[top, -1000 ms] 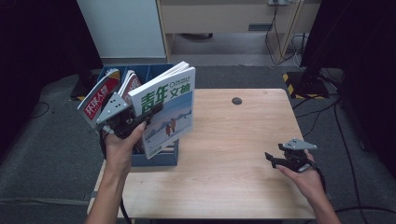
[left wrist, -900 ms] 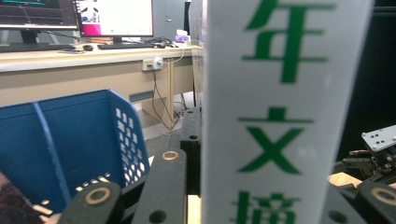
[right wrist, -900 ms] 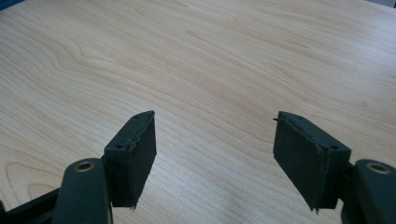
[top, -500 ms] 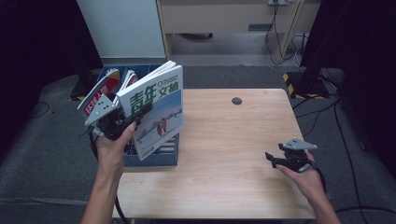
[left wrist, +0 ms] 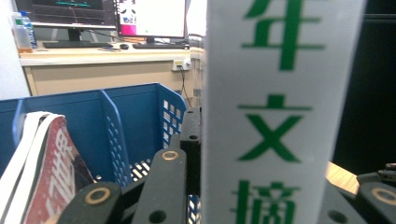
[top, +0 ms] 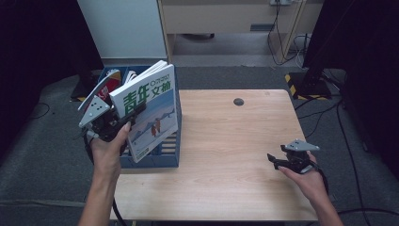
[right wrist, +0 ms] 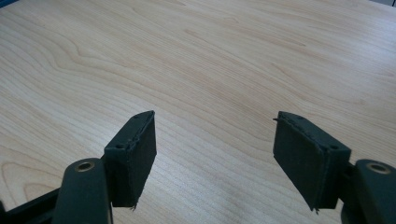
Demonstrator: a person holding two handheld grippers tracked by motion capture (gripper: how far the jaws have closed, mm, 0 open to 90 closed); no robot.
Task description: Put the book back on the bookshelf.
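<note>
A magazine [top: 150, 110] with a white and blue cover and green characters stands nearly upright over the blue file box [top: 155, 160]. My left gripper [top: 133, 114] is shut on its spine edge, and the left gripper view has the white spine [left wrist: 275, 112] between the black jaws. In the box's left compartment leans a red magazine [top: 109, 82], which appears beside the box wall [left wrist: 135, 112] as a red cover [left wrist: 56, 163]. My right gripper [top: 275, 160] hovers low over the table's right front, open, with bare wood between its pads [right wrist: 215, 154].
The wooden table [top: 226, 136] has a small black round disc [top: 238, 101] near its far edge. The file box sits at the table's left edge. A white cabinet [top: 122, 28] and cables stand beyond the table.
My left gripper has carried the magazine a little to the left and turned it more upright over the box. The right gripper has stayed where it was.
</note>
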